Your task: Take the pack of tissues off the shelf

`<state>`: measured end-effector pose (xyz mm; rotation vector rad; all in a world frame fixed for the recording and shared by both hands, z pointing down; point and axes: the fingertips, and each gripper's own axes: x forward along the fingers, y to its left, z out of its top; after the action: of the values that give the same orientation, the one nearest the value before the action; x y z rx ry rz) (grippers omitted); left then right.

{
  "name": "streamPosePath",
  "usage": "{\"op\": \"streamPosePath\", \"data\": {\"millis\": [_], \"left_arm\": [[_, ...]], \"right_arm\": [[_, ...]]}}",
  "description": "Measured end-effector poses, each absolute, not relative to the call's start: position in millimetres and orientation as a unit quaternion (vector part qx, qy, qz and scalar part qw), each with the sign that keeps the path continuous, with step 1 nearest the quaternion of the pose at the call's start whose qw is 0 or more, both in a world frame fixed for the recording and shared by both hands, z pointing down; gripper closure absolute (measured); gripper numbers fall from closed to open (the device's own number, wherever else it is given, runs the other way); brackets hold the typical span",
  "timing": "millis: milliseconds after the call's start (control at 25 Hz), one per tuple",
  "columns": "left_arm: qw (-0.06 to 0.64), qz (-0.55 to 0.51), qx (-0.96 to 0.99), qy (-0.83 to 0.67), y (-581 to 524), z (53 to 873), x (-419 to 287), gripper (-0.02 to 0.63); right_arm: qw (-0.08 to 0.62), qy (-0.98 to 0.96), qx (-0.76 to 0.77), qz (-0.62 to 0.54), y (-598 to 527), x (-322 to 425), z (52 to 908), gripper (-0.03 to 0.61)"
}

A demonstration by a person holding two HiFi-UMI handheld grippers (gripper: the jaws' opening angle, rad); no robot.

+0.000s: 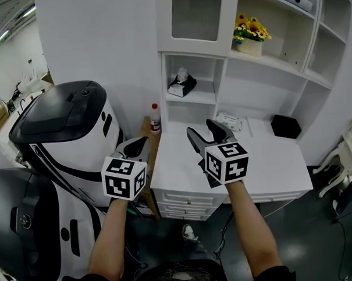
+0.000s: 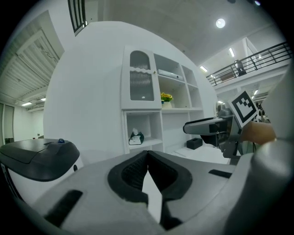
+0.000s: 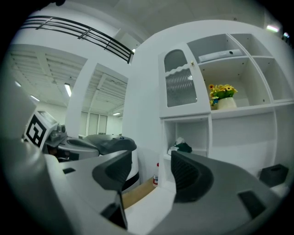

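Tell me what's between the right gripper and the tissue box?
Only bare desktop; the right gripper view shows the tissue box straight beyond the right gripper.

The left hand-held gripper (image 1: 140, 143) and the right hand-held gripper (image 1: 201, 128) share a smooth grey moulded body with slot-like recesses; the jaws are lined with black ribbed pads (image 2: 131, 174); at the back of each sits a white cube (image 1: 124, 177) printed with black square markers (a different pattern on every face). The person wears dark short sleeves (image 1: 274, 276), dark speckled trousers (image 1: 183, 275) and a pale shoe (image 1: 190, 233).
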<state>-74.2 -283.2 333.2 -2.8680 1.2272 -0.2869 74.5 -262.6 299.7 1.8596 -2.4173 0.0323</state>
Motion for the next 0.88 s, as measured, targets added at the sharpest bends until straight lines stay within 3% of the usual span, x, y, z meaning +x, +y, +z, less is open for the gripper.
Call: {"op": "streamPosePath", "data": {"millis": [880], "left_arm": [[-0.004, -0.096, -0.888, 0.450, -465.4, 331.6, 3.4, 0.609]], "right_arm": [[0.070, -0.831, 0.551, 0.014, -473.9, 146.0, 306.3, 0.324]]}}
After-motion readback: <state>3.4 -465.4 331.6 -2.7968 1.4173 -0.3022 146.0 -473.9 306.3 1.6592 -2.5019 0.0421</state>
